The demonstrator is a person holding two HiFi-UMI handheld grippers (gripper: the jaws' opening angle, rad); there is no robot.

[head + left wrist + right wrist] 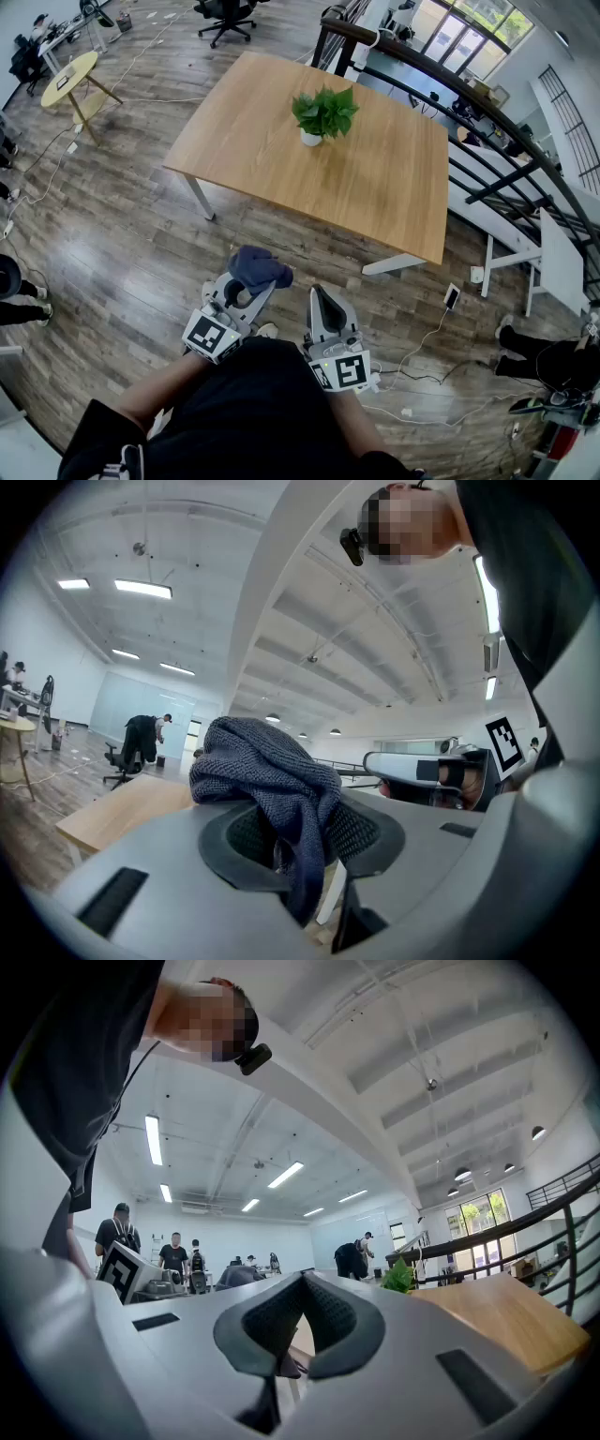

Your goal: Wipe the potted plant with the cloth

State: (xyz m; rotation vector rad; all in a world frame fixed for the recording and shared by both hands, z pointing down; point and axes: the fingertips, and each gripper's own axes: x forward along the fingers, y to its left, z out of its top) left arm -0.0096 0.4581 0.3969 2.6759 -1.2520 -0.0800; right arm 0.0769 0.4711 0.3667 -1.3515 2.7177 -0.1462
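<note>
A small green potted plant point(324, 114) in a white pot stands near the middle of a wooden table point(253, 122), far ahead of both grippers. My left gripper point(246, 286) is shut on a dark blue knitted cloth point(258, 268), which bunches above the jaws point(267, 771). My right gripper point(323, 302) is shut with nothing in it; its jaws meet in the right gripper view point(302, 1283). Both are held level close to my body, short of the table. The plant point(398, 1277) shows small at that view's right.
The table's near edge point(309, 220) lies ahead over wood floor. A black railing point(487, 141) runs along the right. A round yellow side table point(70, 75) and office chairs point(225, 14) stand at the back left. Cables point(422, 356) and people's feet point(530, 342) are on the floor.
</note>
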